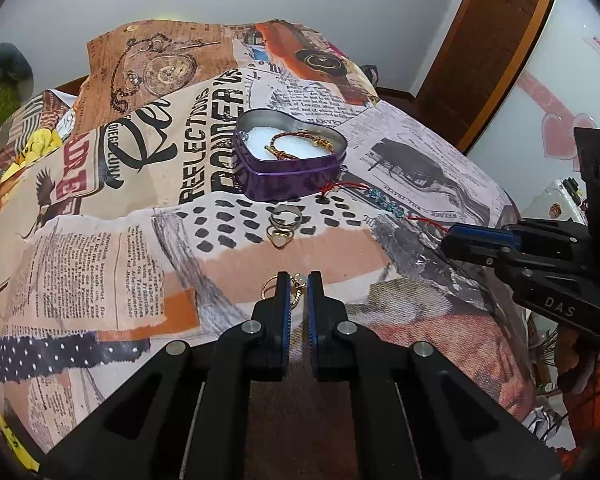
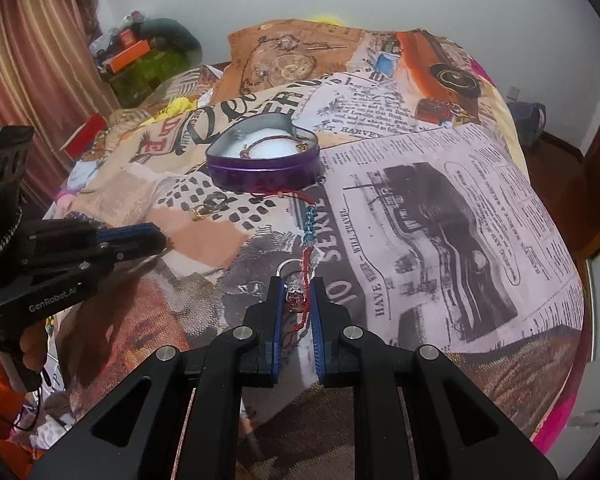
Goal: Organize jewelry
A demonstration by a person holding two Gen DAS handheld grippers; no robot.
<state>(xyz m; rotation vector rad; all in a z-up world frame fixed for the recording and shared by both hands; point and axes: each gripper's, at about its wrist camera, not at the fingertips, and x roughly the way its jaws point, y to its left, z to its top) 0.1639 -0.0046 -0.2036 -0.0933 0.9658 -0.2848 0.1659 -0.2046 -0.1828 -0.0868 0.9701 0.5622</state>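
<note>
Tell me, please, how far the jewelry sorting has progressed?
Done: one braided bracelet lies in the heart tin. In hand: the left hand-held gripper closes around a gold ring; the right hand-held gripper straddles the red beaded bracelet. Left: two rings on the bedspread.

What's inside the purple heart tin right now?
Inside the purple heart tin lies a braided gold-brown bracelet on a white pad. A small bead sits by the wall. Anything under the pad is hidden.

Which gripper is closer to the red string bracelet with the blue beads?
Right. The right gripper has the red string bracelet lying between its fingers, at the end near you. The left gripper is off to the side, at a gold ring instead.
</note>
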